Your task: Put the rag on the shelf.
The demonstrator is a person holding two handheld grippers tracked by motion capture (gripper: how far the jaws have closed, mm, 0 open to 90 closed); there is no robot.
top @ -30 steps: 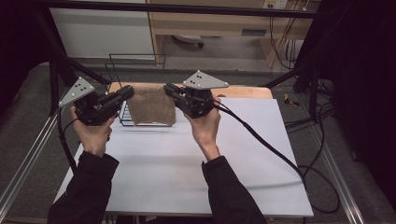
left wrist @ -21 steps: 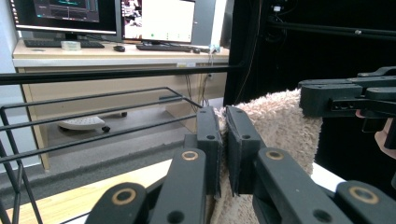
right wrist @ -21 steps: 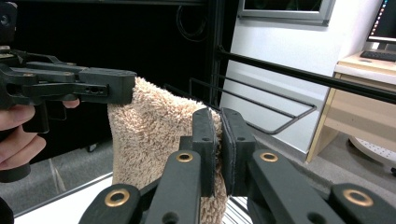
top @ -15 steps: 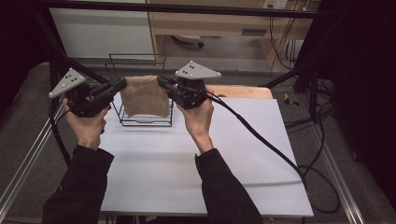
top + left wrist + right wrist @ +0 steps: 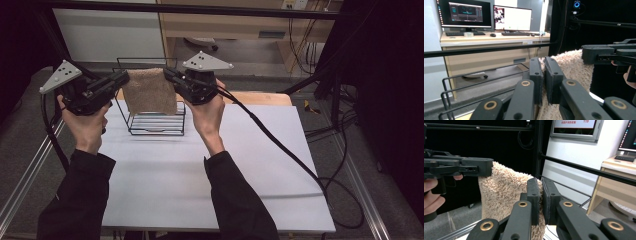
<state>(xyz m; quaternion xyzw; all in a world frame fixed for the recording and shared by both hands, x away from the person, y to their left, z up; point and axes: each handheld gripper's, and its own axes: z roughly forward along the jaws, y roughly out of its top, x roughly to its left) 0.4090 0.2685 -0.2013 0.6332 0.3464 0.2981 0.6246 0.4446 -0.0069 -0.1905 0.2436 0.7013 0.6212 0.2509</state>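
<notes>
A beige fluffy towel (image 5: pixel 149 91) hangs stretched between my two grippers above a black wire rack (image 5: pixel 156 122). My left gripper (image 5: pixel 121 79) is shut on the towel's left top corner; my right gripper (image 5: pixel 169 76) is shut on its right top corner. In the left gripper view the jaws (image 5: pixel 543 75) pinch the towel (image 5: pixel 571 67), with the other gripper (image 5: pixel 609 53) farther off at the right. From the right gripper view, the towel (image 5: pixel 501 192) is clamped at the gripper (image 5: pixel 540 195) and runs to the other gripper (image 5: pixel 476 167) at the left.
The white table (image 5: pixel 250 165) lies below, with the wire rack near its far left. A wooden board (image 5: pixel 265 97) runs along the table's far edge. A black cable (image 5: pixel 280 145) trails from the right gripper across the table. Monitors (image 5: pixel 489 17) stand on a desk beyond.
Both grippers have risen with the towel, lifting it from rack level until it hangs above the rack. Both hands have also shifted a little left.
</notes>
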